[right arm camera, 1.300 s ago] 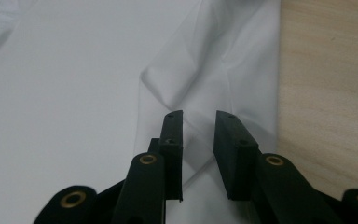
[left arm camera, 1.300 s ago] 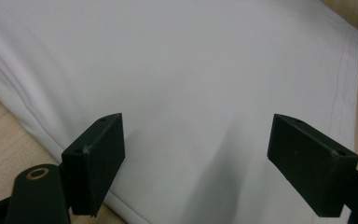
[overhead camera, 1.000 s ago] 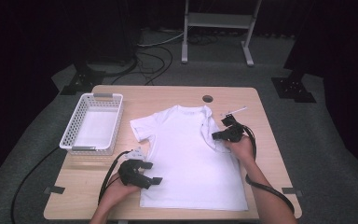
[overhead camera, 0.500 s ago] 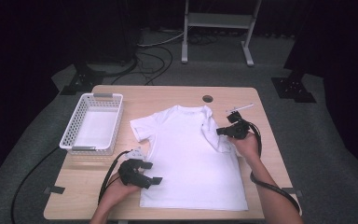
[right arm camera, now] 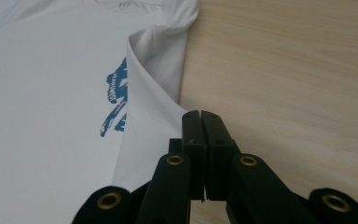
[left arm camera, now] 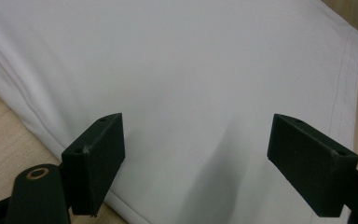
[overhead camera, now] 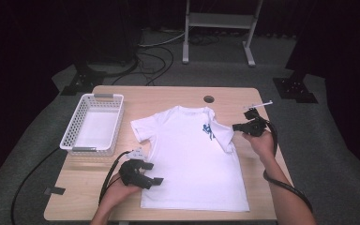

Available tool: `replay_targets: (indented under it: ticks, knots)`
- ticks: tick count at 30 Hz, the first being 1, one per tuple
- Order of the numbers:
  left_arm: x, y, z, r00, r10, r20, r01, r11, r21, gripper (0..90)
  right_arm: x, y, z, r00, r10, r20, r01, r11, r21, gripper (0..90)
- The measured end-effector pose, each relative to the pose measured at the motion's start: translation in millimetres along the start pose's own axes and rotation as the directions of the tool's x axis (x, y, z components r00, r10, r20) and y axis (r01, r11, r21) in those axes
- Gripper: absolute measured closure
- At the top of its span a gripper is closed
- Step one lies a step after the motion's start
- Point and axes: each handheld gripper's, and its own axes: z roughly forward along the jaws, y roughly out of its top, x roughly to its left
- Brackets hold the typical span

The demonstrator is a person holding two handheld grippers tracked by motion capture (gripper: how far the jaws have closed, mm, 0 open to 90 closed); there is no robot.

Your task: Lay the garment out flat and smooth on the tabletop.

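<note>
A white T-shirt (overhead camera: 192, 164) lies flat on the wooden table (overhead camera: 84, 187), with a blue print (overhead camera: 207, 130) near its collar. My right gripper (overhead camera: 236, 126) is shut on the tip of the shirt's right sleeve (overhead camera: 225, 133). In the right gripper view the sleeve (right arm camera: 154, 93) rises as a taut fold to the closed jaws of my right gripper (right arm camera: 200, 114), beside the blue print (right arm camera: 116, 98). My left gripper (overhead camera: 153, 172) rests open at the shirt's lower left edge. In the left gripper view my left gripper (left arm camera: 196, 158) has only flat white T-shirt (left arm camera: 191, 70) cloth between its jaws.
A white mesh basket (overhead camera: 75, 126) stands at the table's left side. A round hole (overhead camera: 209, 99) sits near the far edge. Cables trail from both grippers off the table. Stand legs (overhead camera: 215, 37) rise on the floor behind.
My right gripper has moved right and slightly up, drawing the sleeve tip outward from over the shirt's chest. The left gripper has stayed in place.
</note>
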Motion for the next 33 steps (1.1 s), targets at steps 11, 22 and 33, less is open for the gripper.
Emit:
replay_targets:
  ticks: [11,22,33]
  knots:
    - [-1.3,0.9,0.5,0.9999,-0.008,-0.01,0.008,1.0,0.004,17.9,-44.0,-1.6,-20.9,0.9905,0.084,0.109,-0.083,0.996,-0.01,89.2]
    - [-2.0,1.7,0.9,0.9997,-0.021,-0.012,0.021,0.9998,0.006,17.8,-69.5,-0.8,-17.7,0.9662,0.157,0.205,-0.154,0.988,-0.027,84.4]
    - [-1.6,4.0,0.7,0.9994,-0.022,-0.029,0.021,0.9996,-0.016,15.9,-57.7,-13.9,-12.3,0.9775,0.18,0.111,-0.174,0.983,-0.056,68.7]
